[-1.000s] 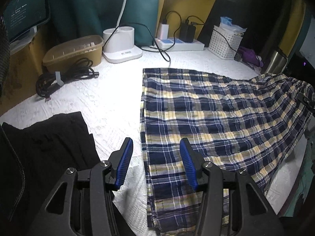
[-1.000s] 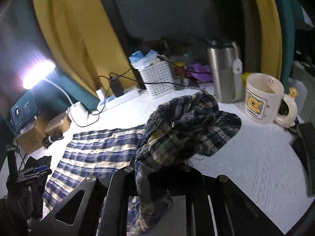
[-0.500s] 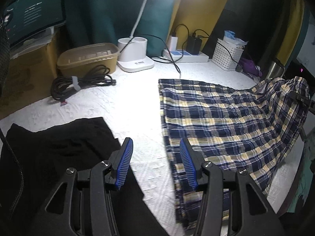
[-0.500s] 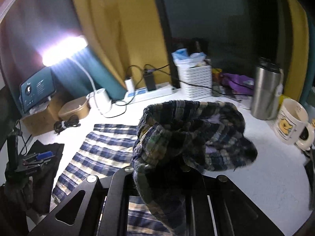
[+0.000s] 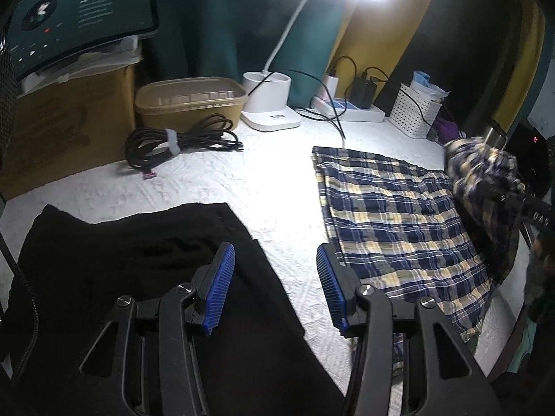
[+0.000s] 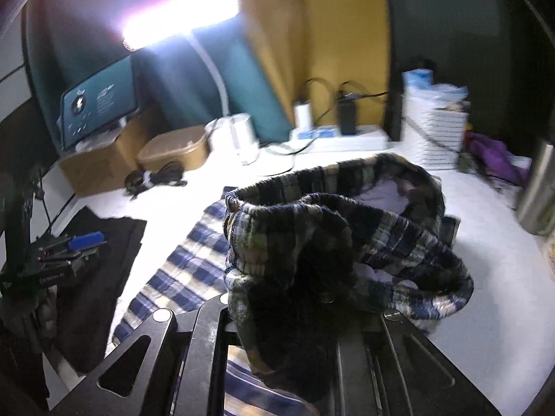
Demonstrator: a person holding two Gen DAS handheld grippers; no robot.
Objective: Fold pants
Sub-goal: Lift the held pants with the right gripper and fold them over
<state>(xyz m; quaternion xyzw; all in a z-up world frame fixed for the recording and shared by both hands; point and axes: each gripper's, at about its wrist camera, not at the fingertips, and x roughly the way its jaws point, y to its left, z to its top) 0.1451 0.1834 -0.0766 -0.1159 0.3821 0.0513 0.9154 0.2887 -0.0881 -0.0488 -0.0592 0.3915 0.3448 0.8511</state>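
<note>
A black garment (image 5: 114, 270) lay at the left of the white table (image 5: 270, 187). The left gripper (image 5: 274, 291) hovered over its edge, jaws apart and empty. The plaid pants (image 5: 399, 222) lay to the right, their waistband lifted and bunched in the right gripper (image 6: 305, 298), which was clamped on it.

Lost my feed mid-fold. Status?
Right gripper shut on plaid pants, waistband end lifted. Left gripper open, empty, over black garment. Nothing lying on the pants.
</note>
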